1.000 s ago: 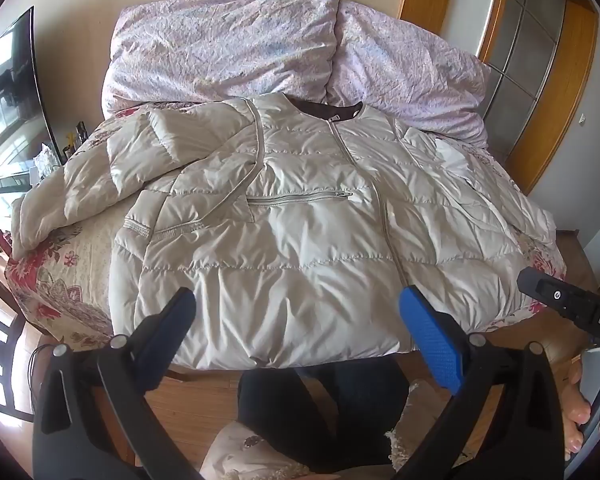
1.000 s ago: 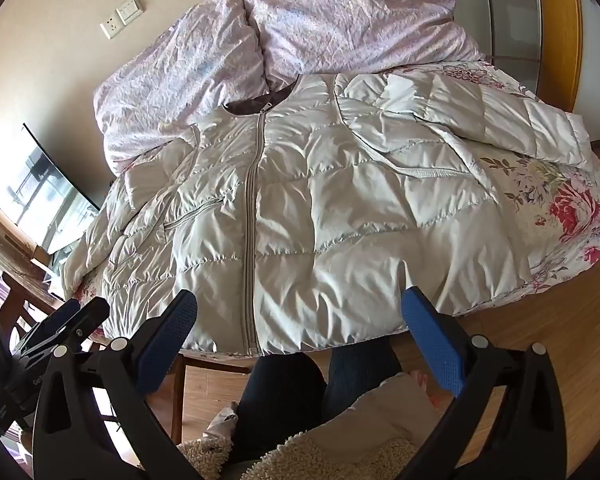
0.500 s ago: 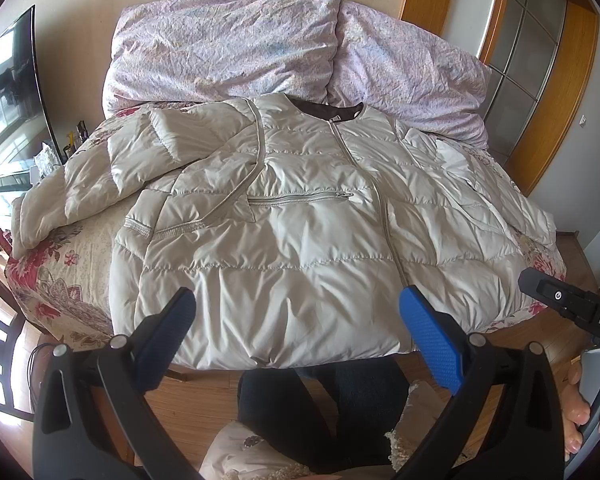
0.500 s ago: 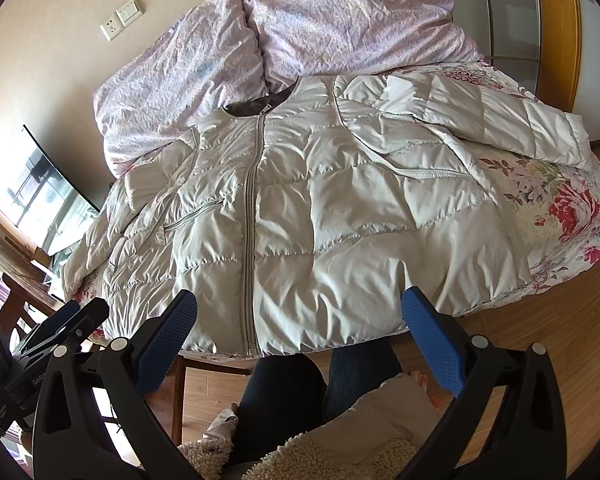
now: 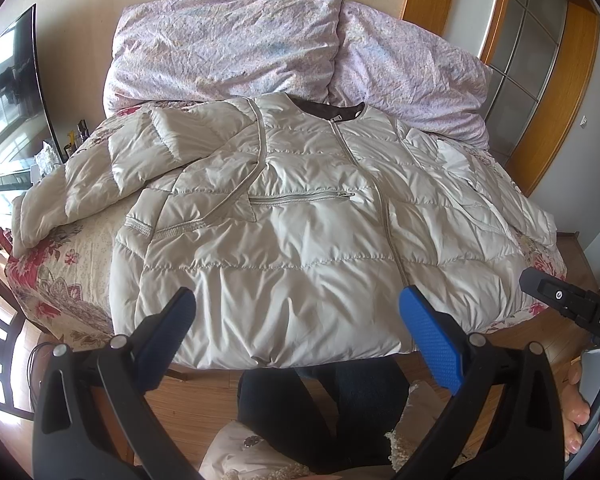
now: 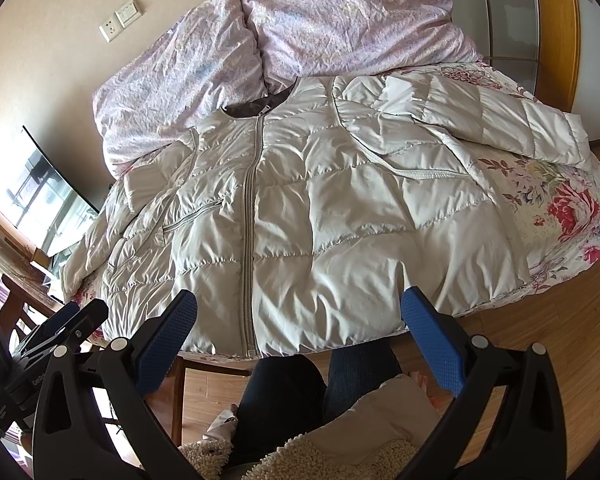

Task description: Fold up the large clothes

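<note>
Left wrist view: left gripper (image 5: 296,336) is hovering wide open, holding nothing.
Right gripper (image 6: 298,338): gaping wide, empty.
Quilted jacket (image 5: 300,240): lying zipped, spread across the floral bed (image 5: 44,280).

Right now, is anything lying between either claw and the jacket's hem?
Nothing visible. Both claws, left and right, hang open just short of the puffer jacket, whose hem lies bare at the bed's near edge.

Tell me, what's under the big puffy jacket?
The puffy jacket lies flat on a flowery bedspread, which shows around its edges. Anything under the jacket's middle is covered, so I can't tell.
</note>
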The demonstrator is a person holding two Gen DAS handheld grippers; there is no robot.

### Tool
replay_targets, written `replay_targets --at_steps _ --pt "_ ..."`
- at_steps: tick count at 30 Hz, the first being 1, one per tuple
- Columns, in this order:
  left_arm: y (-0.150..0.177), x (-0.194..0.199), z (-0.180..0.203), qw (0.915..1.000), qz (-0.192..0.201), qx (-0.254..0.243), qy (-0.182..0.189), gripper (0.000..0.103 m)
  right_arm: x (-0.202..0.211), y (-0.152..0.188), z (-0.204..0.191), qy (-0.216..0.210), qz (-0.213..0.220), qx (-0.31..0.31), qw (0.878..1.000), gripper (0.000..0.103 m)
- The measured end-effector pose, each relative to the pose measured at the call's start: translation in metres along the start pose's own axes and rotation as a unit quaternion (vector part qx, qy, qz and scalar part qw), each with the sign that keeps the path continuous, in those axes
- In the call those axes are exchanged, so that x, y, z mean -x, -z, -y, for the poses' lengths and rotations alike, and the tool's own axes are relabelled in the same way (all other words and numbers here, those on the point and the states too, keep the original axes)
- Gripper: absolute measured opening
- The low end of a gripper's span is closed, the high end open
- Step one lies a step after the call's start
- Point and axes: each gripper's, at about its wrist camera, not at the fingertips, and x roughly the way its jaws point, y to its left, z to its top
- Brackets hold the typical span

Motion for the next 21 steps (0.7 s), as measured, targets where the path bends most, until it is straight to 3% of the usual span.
replay_targets --at_steps 21 --pt "0.0004 0.0 -0.0092 1.0 -0.001 0.0 -0.001 0.101 0.0011 -0.0046 -0.0001 -0.001 0.002 -0.001 1.0 0.102"
